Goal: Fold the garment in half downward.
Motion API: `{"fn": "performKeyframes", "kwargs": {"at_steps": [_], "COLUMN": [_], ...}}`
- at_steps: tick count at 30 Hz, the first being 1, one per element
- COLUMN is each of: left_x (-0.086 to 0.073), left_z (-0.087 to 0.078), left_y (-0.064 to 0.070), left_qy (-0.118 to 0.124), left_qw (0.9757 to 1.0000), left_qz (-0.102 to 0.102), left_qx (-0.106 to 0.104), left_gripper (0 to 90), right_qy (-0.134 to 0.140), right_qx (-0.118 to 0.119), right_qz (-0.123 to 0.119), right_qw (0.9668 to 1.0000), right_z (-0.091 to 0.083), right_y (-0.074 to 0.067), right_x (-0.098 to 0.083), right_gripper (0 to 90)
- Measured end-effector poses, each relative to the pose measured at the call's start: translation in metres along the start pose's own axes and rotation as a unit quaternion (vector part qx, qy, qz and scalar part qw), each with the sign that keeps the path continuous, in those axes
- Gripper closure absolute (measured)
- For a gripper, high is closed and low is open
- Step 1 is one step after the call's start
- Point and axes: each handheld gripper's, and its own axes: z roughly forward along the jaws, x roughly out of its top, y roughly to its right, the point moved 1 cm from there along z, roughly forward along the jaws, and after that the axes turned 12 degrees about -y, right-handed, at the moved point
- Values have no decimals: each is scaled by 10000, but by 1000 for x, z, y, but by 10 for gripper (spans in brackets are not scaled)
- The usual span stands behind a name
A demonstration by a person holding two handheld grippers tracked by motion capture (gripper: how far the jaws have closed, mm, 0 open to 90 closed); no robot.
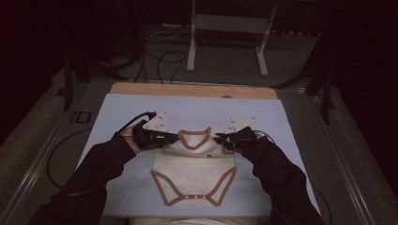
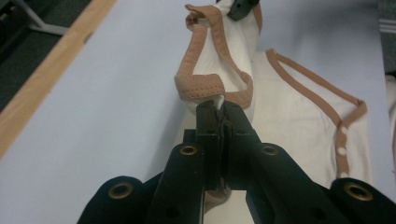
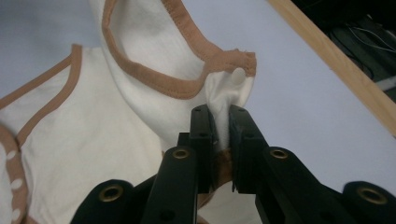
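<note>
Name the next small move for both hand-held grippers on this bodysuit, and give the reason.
Probably carry both shoulders forward and down toward the snap crotch, folding it in half. The left hand-held gripper and right hand-held gripper each pinch a shoulder of the bodysuit; its top is raised while the lower half lies flat on the blue mat.

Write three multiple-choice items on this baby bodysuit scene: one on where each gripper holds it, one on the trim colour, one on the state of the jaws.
1. Where do the grippers hold the bodysuit?
A. at the crotch snaps
B. at the two shoulders
C. at one side hem

2. What colour is the trim?
A. navy
B. green
C. light brown

3. How do the jaws stand?
A. both pairs closed on cloth
B. both wide open
C. one open, one closed

Answers:
1 B: the left gripper and right gripper sit on either side of the neck opening.
2 C: tan binding edges the cream cloth.
3 A: each gripper view shows cloth pinched between its jaws.
</note>
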Motion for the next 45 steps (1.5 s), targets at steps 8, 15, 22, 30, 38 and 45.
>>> {"fn": "performKeyframes", "kwargs": {"at_steps": [8,15,22,30,38,45], "left_x": [-12,-24,-35,-41,-49,-58], "left_z": [16,30,43,55,59,64], "left_y": [9,20,33,50,66,76], "left_qy": [-150,-201,-293,-407,-360,-386], "left_qw": [9999,9996,9989,9976,9966,9949], "left_qz": [11,4,13,108,171,118], "left_qx": [-75,-220,-379,-549,-724,-922], "left_gripper": [873,873,873,872,867,865], "right_qy": [-18,-113,-183,-235,-378,-508], "right_qx": [167,361,589,740,964,1120], "right_qz": [48,-10,125,142,195,357], "right_qw": [9998,9993,9980,9969,9944,9918], "right_z": [8,21,27,35,34,34], "right_y": [-8,-23,-35,-48,-62,-73], "right_x": [-13,-27,-38,-50,-61,-73], "right_gripper": [820,817,813,810,806,774]}}
